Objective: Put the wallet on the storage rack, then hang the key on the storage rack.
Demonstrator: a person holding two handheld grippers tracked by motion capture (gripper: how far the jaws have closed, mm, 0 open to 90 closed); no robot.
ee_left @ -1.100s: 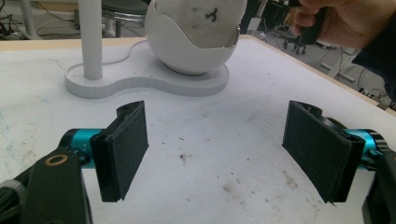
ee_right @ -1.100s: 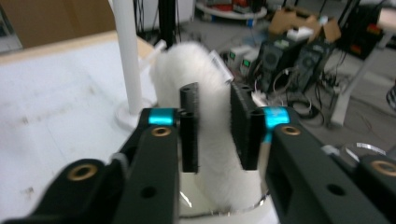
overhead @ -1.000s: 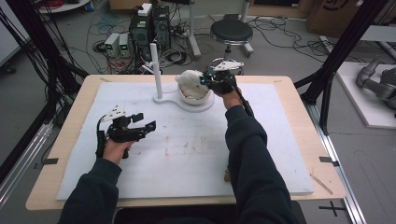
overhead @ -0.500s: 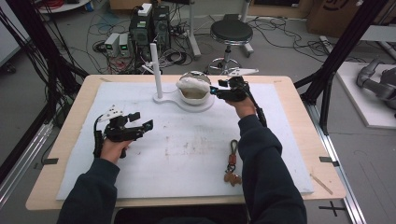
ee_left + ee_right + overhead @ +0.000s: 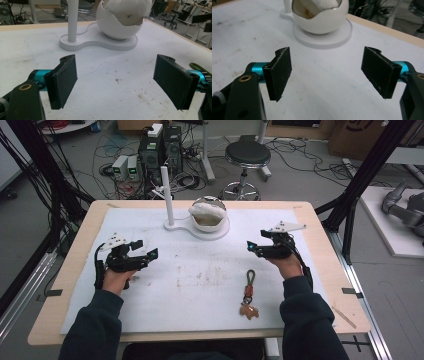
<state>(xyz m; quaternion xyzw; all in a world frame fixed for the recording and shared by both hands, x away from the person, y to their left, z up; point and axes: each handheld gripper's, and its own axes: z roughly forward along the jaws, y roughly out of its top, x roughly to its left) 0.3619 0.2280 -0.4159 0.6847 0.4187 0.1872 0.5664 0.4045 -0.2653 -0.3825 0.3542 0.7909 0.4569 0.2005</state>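
Looking down from the high view, I see both tools held low over the white mat [image 5: 200, 285] that covers the tabletop [image 5: 325, 235], one at each side. The left tool [image 5: 149, 255] sits at the left of the mat with its jaws spread wide and nothing between them; in the left gripper view its two black pads [image 5: 65, 80] frame bare, scuffed mat. The right tool [image 5: 251, 248] sits at the right of the mat, well apart from the left one. Its jaws have just been opening and now stand wide, with only mat between its pads [image 5: 280, 72] in the right gripper view.

The egg-shaped white bowl [image 5: 208, 214] stands at the far middle of the mat on the round end of a flat white base [image 5: 185, 226], with a thin white post [image 5: 167, 195] upright on the other end. The bowl's shell has a broken-looking opening and something white lies inside it. Both tools point toward it, and neither touches it.

A key ring with a green loop [image 5: 248, 295] lies flat on the mat, nearer to me than the right tool and just inward of that forearm, clear of both tools.
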